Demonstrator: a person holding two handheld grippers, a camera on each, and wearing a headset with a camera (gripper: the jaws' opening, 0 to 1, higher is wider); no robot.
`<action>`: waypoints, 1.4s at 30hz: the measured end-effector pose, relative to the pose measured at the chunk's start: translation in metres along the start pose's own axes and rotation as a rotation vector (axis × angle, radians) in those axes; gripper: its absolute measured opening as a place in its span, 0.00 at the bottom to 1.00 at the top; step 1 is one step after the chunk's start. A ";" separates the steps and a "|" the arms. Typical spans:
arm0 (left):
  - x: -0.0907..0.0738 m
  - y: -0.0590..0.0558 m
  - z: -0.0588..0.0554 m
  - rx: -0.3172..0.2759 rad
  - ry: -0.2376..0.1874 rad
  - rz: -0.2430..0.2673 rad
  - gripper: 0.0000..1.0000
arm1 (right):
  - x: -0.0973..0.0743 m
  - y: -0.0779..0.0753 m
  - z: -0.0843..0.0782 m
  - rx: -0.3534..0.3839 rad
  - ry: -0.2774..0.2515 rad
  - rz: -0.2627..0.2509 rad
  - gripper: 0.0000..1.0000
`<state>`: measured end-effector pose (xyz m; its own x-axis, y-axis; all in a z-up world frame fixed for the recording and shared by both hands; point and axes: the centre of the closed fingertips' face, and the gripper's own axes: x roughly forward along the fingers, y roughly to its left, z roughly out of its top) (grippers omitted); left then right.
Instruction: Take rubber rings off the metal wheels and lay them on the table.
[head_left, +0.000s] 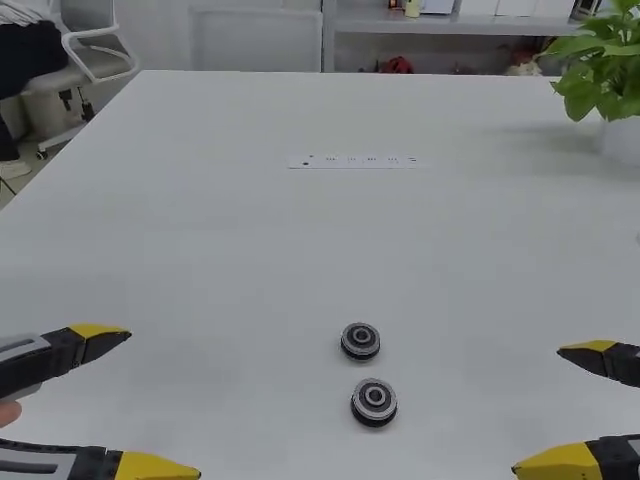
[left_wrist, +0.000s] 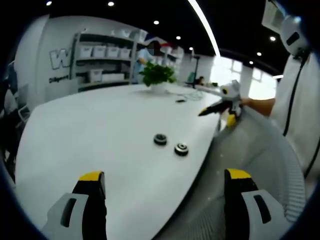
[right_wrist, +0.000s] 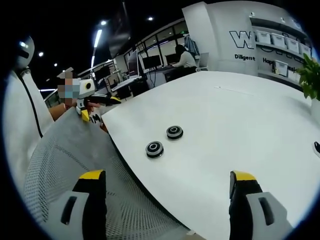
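The table (head_left: 200, 220) has a smooth, matt top. The far wheel (head_left: 360, 341) and the near wheel (head_left: 374, 402) each show a dull black rubber ring around a bright, shiny metal hub. The left gripper (head_left: 160, 400) and right gripper (head_left: 538, 408) look like matt black plastic with smooth yellow tips, and the chair back (right_wrist: 65, 150) is open woven mesh.

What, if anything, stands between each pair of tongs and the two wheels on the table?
Nothing visible does: only bare table separates the left tongs and the right tongs from the near wheel and the far wheel.
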<state>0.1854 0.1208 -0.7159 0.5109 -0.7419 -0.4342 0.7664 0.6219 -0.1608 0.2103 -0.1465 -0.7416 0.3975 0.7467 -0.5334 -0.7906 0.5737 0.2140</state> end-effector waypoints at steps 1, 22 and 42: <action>0.000 -0.001 0.000 -0.002 0.000 0.001 1.00 | 0.000 0.000 0.000 -0.001 0.000 0.000 1.00; 0.001 -0.001 0.001 -0.008 0.011 0.005 1.00 | 0.007 0.001 0.000 0.001 0.006 0.023 0.99; 0.002 -0.001 0.006 0.001 0.022 0.006 1.00 | 0.012 0.000 0.002 0.005 0.004 0.043 0.98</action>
<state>0.1879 0.1171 -0.7111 0.5065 -0.7327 -0.4545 0.7641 0.6257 -0.1571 0.2163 -0.1370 -0.7465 0.3613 0.7691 -0.5272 -0.8047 0.5428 0.2405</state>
